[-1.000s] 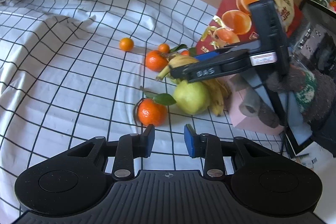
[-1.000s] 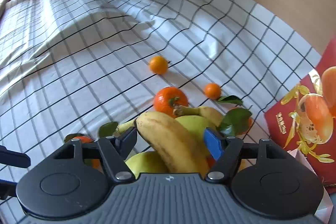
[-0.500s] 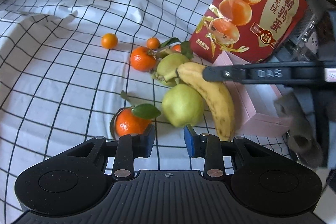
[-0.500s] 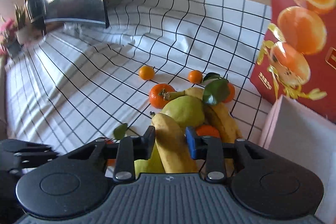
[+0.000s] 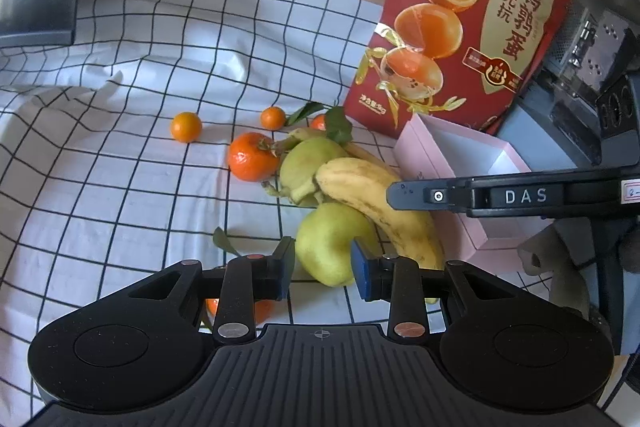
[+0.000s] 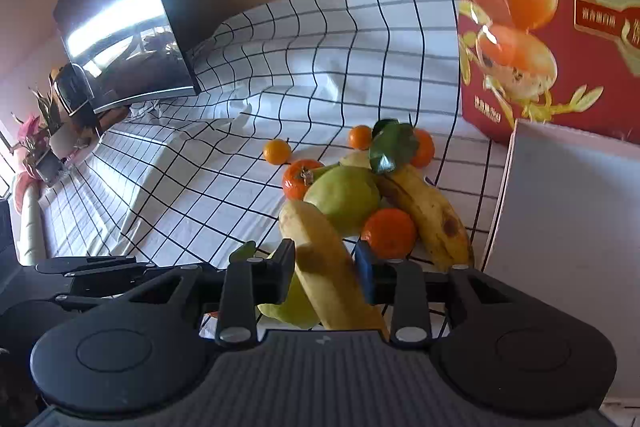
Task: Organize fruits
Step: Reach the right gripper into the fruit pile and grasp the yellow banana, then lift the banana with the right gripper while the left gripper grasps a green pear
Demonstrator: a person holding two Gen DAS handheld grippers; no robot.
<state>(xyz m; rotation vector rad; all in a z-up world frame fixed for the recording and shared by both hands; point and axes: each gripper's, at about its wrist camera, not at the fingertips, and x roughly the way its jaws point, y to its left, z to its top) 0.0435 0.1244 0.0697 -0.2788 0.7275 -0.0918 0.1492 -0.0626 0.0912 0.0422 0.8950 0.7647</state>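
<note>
A white tablecloth (image 5: 120, 163) with a black grid covers the table, with a red egg box (image 5: 460, 27) standing at the back. In the left wrist view, the left gripper (image 5: 323, 267) hangs with its jaws slightly parted and empty, a green pear (image 5: 332, 243) just ahead between the fingertips. Beyond it lie a speckled yellow banana (image 5: 372, 199), a second pear (image 5: 308, 163) and a mandarin (image 5: 252, 157); a pink box (image 5: 440, 155) sits ahead to the right. The right gripper's finger (image 5: 500, 195) reaches in from the right and meets the banana.

In the right wrist view, the right gripper (image 6: 325, 267) is clamped on the banana (image 6: 328, 267), which runs forward between its jaws. Ahead sit a pear (image 6: 344, 199), a mandarin (image 6: 388, 233) and another banana (image 6: 432, 215), touching in a pile.
</note>
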